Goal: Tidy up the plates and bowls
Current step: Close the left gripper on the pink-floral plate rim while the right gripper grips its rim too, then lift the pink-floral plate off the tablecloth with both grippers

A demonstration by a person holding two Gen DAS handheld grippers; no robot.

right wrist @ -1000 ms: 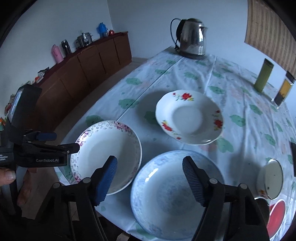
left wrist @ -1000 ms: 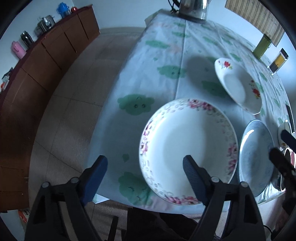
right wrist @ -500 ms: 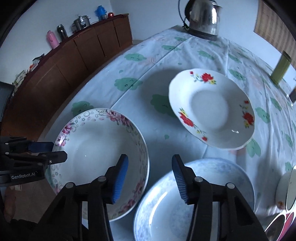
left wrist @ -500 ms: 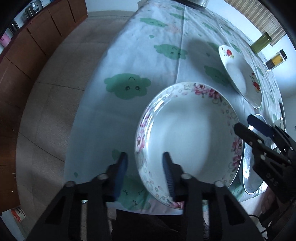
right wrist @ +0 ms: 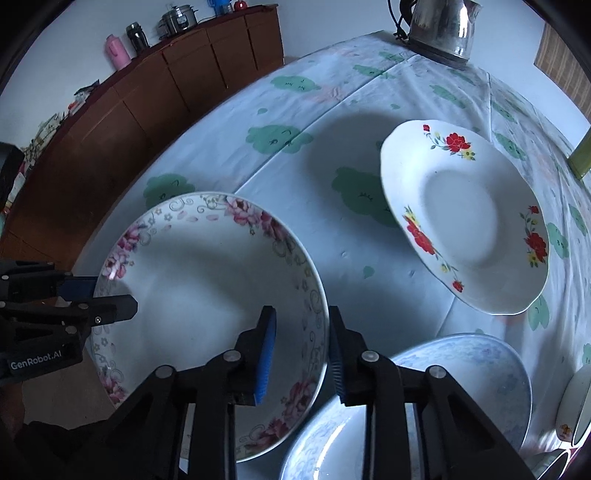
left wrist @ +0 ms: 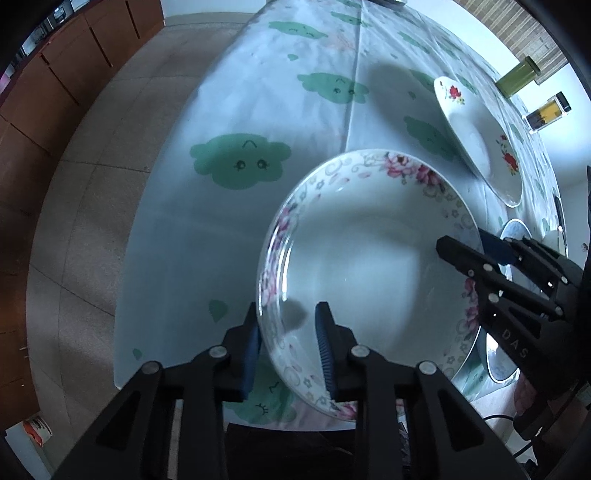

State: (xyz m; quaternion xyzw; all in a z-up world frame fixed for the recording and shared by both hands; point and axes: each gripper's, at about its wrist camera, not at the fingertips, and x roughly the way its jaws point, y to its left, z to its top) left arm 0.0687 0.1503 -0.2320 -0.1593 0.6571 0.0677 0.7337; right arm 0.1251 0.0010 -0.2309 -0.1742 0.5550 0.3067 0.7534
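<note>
A pink-flowered plate (left wrist: 369, 266) lies at the table's near edge; it also shows in the right wrist view (right wrist: 207, 280). My left gripper (left wrist: 288, 343) straddles its left rim, one finger outside and one inside, with a gap showing. My right gripper (right wrist: 301, 350) straddles its right rim the same way and appears in the left wrist view (left wrist: 476, 247). A red-flowered plate (right wrist: 465, 229) lies farther back. A blue-patterned plate (right wrist: 424, 402) lies beside the pink one on the right, under my right gripper.
A steel kettle (right wrist: 439, 26) stands at the far end of the cloud-print tablecloth (left wrist: 258, 110). A green can (left wrist: 517, 75) and a yellow-filled jar (left wrist: 548, 110) stand at the right. Small dishes (right wrist: 576, 406) sit by the right edge. A wooden sideboard (right wrist: 147, 96) lines the left wall.
Both grippers have narrowed from wide open and moved down and in. Each now has its fingers on either side of the pink-flowered plate's rim.
</note>
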